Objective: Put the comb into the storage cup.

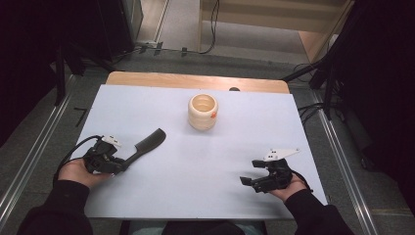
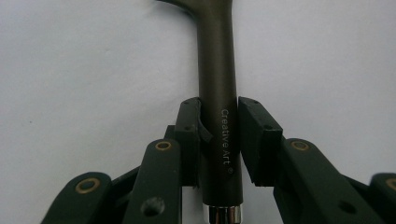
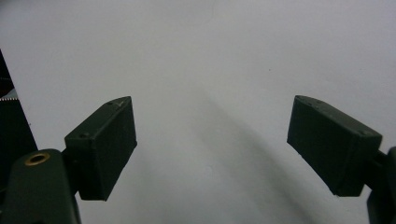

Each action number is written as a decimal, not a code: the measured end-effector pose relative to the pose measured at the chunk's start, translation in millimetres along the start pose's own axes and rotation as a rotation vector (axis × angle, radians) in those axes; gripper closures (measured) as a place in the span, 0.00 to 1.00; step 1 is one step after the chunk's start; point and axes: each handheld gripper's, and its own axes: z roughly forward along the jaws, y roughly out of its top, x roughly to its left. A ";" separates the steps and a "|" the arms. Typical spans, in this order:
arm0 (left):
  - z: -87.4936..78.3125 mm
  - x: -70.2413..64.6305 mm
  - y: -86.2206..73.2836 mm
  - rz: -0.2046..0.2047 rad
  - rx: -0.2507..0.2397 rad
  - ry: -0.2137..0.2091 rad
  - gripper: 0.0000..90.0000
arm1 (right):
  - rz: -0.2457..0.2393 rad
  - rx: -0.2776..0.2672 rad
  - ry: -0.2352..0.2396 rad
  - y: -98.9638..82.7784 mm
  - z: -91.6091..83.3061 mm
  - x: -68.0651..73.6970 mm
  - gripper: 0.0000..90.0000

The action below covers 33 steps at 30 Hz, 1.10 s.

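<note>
we see the left claw [image 1: 125,164] at about eight o'clock on the white bench [image 1: 195,166], its jaws clamped on the handle of a dark spatula [image 1: 147,144]; the blade points toward one o'clock and lies on the bench. in the left gripper view the handle [image 2: 217,93] reads "creative art" between the pads. the right claw [image 1: 247,181] sits at four o'clock, jaws wide apart over bare bench. a cream ribbed cup [image 1: 202,111] stands upright near twelve o'clock, well apart from both.
</note>
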 end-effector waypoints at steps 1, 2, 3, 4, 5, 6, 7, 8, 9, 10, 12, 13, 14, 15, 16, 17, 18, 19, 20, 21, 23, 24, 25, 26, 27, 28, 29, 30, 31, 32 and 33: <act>0.7 -1.9 0.5 0.005 0.006 0.015 0.79 | -0.004 0.000 0.000 0.1 0.3 -0.1 0.15; 1.4 -4.2 1.0 0.007 0.010 0.032 0.80 | -0.004 0.001 0.002 0.2 0.6 0.1 0.15; 1.8 -6.7 1.6 0.013 0.020 0.050 0.80 | -0.008 0.003 0.003 0.5 1.5 0.3 0.15; 2.5 -8.6 2.0 0.016 0.020 0.061 0.80 | -0.008 0.003 0.003 0.5 1.5 0.3 0.15; 2.9 -10.0 1.9 0.009 0.019 0.069 0.80 | -0.007 0.006 0.002 1.0 2.5 1.3 0.15; 3.1 -9.9 1.6 0.002 0.016 0.069 0.80 | -0.007 0.006 0.002 1.0 2.5 1.3 0.15; 2.9 -8.8 1.3 -0.010 0.015 0.065 0.81 | -0.016 0.011 0.003 1.6 3.9 2.3 0.15; 2.9 -8.8 1.3 -0.010 0.015 0.065 0.81 | -0.016 0.011 0.003 1.6 3.9 2.3 0.15; 3.0 -8.8 1.4 -0.014 0.016 0.066 0.81 | -0.022 0.014 0.008 2.4 5.3 3.8 0.15; 3.1 -9.7 1.9 -0.018 0.018 0.072 0.81 | -0.022 0.017 0.008 2.7 5.6 4.4 0.15; 3.0 -11.5 3.2 -0.014 0.026 0.083 0.81 | -0.029 0.016 0.011 2.9 6.1 4.5 0.15; 2.7 -12.2 4.0 -0.007 0.032 0.090 0.81 | -0.030 0.015 0.015 3.4 6.9 4.5 0.15; 2.7 -12.2 4.0 -0.007 0.032 0.090 0.81 | -0.030 0.015 0.015 3.4 6.9 4.5 0.15; 2.5 -12.7 4.3 -0.008 0.034 0.093 0.81 | -0.026 0.015 0.014 3.7 7.1 4.5 0.15; 2.3 -12.7 4.4 -0.009 0.034 0.093 0.81 | -0.026 0.015 0.014 3.7 7.1 4.5 0.15; 2.1 -11.8 4.3 -0.011 0.032 0.086 0.81 | -0.027 0.016 0.015 3.8 7.0 4.3 0.15; 2.1 -11.2 4.3 -0.017 0.027 0.082 0.81 | -0.028 0.014 0.015 3.8 6.8 4.2 0.15; 1.1 -9.4 3.8 -0.029 0.024 0.068 0.81 | -0.031 0.012 0.015 3.8 6.6 4.0 0.15; 1.1 -9.4 3.8 -0.029 0.024 0.068 0.81 | -0.031 0.012 0.015 3.8 6.6 4.0 0.15; 0.6 -8.1 3.3 -0.035 0.014 0.061 0.81 | -0.030 0.010 0.014 3.9 6.1 4.1 0.15; -0.5 -5.5 3.3 -0.045 0.002 0.043 0.81 | -0.029 0.008 0.013 4.0 5.6 4.3 0.15; -0.5 -5.5 3.3 -0.045 0.002 0.043 0.81 | -0.029 0.008 0.013 4.0 5.6 4.3 0.15; -1.7 -3.9 3.9 -0.061 -0.014 0.017 0.81 | -0.028 0.006 0.011 4.0 5.2 4.3 0.15; -1.7 -3.9 3.9 -0.061 -0.014 0.017 0.81 | -0.028 0.006 0.011 4.0 5.2 4.3 0.15; -4.6 -3.6 5.2 -0.065 -0.032 0.003 0.81 | -0.029 0.004 0.011 3.9 5.1 4.0 0.15; -4.6 -3.6 5.2 -0.065 -0.032 0.003 0.81 | -0.030 0.002 0.010 3.9 5.0 3.9 0.15; -8.1 -4.9 6.8 -0.066 -0.057 -0.005 0.81 | -0.026 0.000 0.011 4.0 4.8 3.9 0.15; -10.4 -5.5 7.7 -0.068 -0.069 -0.012 0.81 | -0.025 -0.002 0.009 4.1 4.7 4.0 0.15; -12.3 -5.9 8.5 -0.077 -0.091 -0.027 0.81 | -0.024 -0.002 0.009 4.3 4.5 4.1 0.15; -12.3 -5.9 8.5 -0.077 -0.091 -0.027 0.81 | -0.025 -0.005 0.009 4.4 4.5 4.2 0.15; -17.0 -7.0 10.4 -0.082 -0.125 -0.041 0.81 | -0.026 -0.007 0.009 4.7 4.4 4.3 0.15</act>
